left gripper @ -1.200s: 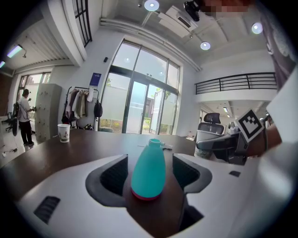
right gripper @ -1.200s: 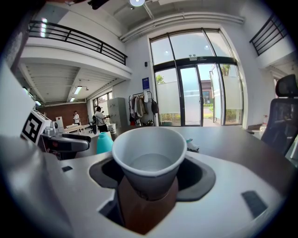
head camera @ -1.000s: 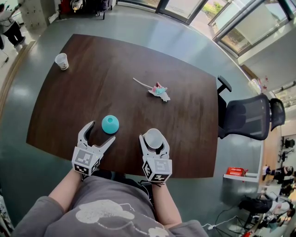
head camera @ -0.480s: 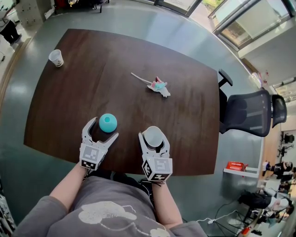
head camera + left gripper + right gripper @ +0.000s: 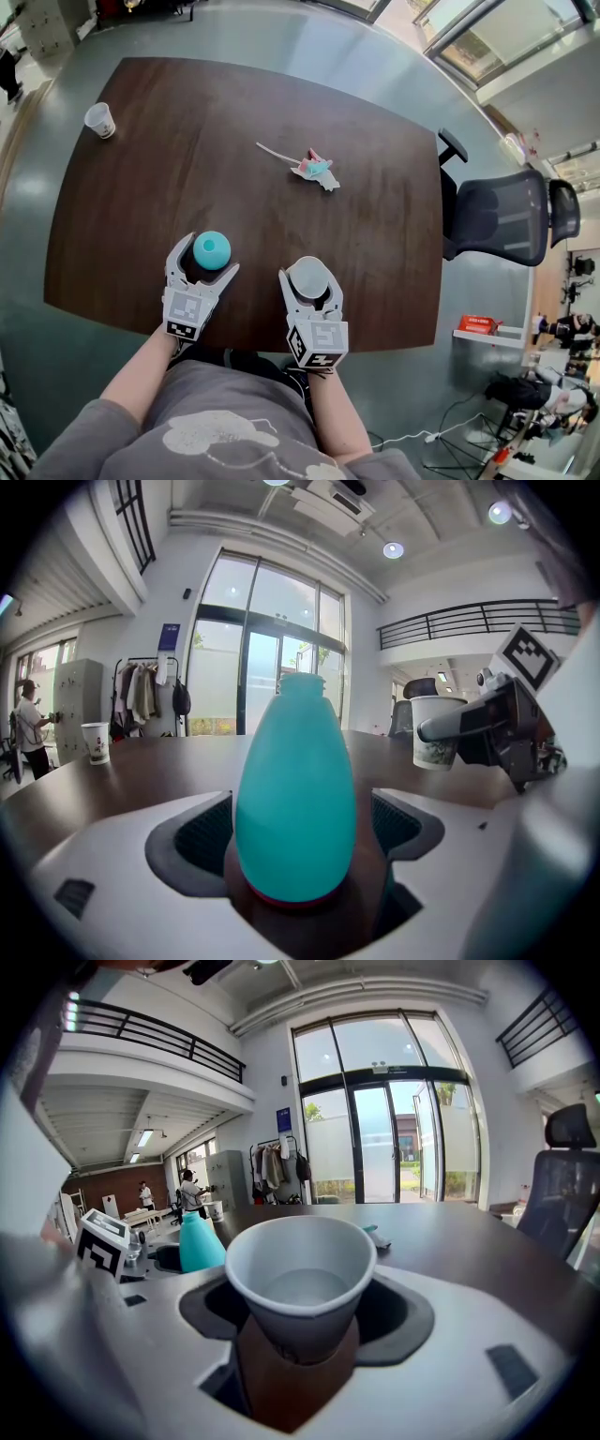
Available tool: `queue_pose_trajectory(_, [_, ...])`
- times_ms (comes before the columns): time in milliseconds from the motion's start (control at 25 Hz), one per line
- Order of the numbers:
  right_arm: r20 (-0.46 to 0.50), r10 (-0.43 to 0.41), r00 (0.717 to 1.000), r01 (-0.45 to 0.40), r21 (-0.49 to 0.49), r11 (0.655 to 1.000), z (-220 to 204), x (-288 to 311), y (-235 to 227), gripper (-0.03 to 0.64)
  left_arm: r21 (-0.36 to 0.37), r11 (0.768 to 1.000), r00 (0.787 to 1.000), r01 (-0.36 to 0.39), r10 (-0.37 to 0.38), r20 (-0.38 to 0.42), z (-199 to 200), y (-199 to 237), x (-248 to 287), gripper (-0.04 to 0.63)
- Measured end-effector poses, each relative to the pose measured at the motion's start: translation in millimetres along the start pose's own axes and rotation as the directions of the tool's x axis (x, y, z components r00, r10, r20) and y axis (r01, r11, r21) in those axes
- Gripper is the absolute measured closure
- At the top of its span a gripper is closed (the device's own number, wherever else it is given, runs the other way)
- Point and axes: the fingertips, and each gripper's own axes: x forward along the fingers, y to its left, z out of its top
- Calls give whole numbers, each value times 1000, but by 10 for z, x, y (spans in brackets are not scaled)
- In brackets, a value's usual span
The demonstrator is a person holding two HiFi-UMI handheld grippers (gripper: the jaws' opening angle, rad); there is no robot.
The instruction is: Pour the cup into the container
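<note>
A teal egg-shaped container (image 5: 211,250) stands upright on the dark wooden table (image 5: 244,112) near its front edge. My left gripper (image 5: 206,260) is open, and the container (image 5: 295,789) stands between its two pads with a thin gap on each side. My right gripper (image 5: 310,287) is shut on a white paper cup (image 5: 309,275), held upright just right of the container. In the right gripper view the cup (image 5: 300,1279) holds clear liquid, and the container (image 5: 199,1241) shows to its left. The left gripper view catches the cup (image 5: 436,731) at its right.
A second paper cup (image 5: 98,120) stands at the table's far left corner. A crumpled wrapper with a stick (image 5: 312,169) lies mid-table toward the back. A black office chair (image 5: 502,230) stands off the table's right edge, with a red box (image 5: 478,324) below it.
My left gripper has moved forward and its jaws now stand on either side of the teal container, which was ahead of them before. The right gripper keeps the cup in place.
</note>
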Motion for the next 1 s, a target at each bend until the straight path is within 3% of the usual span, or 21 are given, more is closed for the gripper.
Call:
queue_pose_trajectory(360, [-13, -6, 1000, 6, -1, 1000, -38, 24, -15, 321, -26, 1000, 1000, 8, -7, 21, 30, 33, 126, 147])
queue_pose_trajectory(1000, [-26, -13, 1000, 14, 16, 1000, -77, 87, -28, 321, -45, 999, 998, 24, -27, -50, -50, 48, 243, 149])
